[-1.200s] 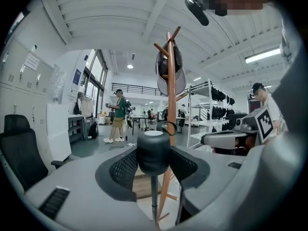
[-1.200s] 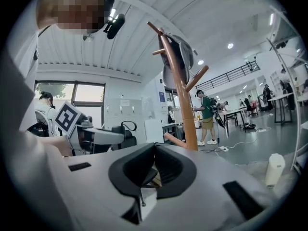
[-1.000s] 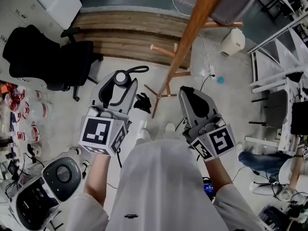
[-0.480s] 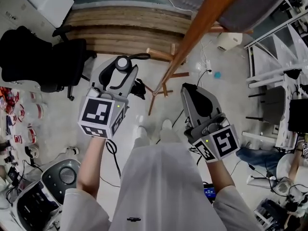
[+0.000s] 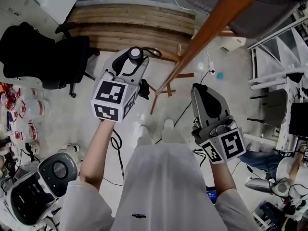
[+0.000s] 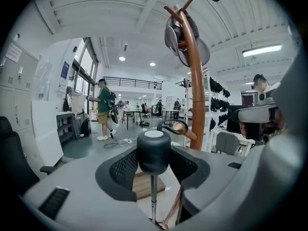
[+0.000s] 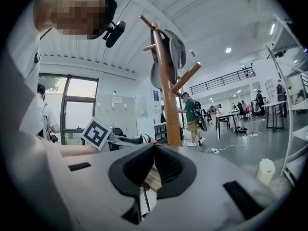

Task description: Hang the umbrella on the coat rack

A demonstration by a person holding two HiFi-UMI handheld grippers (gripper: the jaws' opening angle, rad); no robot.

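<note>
My left gripper is shut on the umbrella's round black handle. The thin metal shaft hangs straight down below the handle, and the folded black canopy shows under the gripper. The handle's strap loop lies close to a lower peg of the wooden coat rack; whether they touch I cannot tell. My right gripper is shut and holds nothing, to the right of the rack's pole.
Grey caps hang at the rack's top. A black office chair stands left and a wooden platform behind the rack. White shelving lines the right. A person in a green shirt stands farther back.
My left gripper has carried the umbrella forward and rightward, closer to the rack's pole and peg. The right gripper has hardly moved.
</note>
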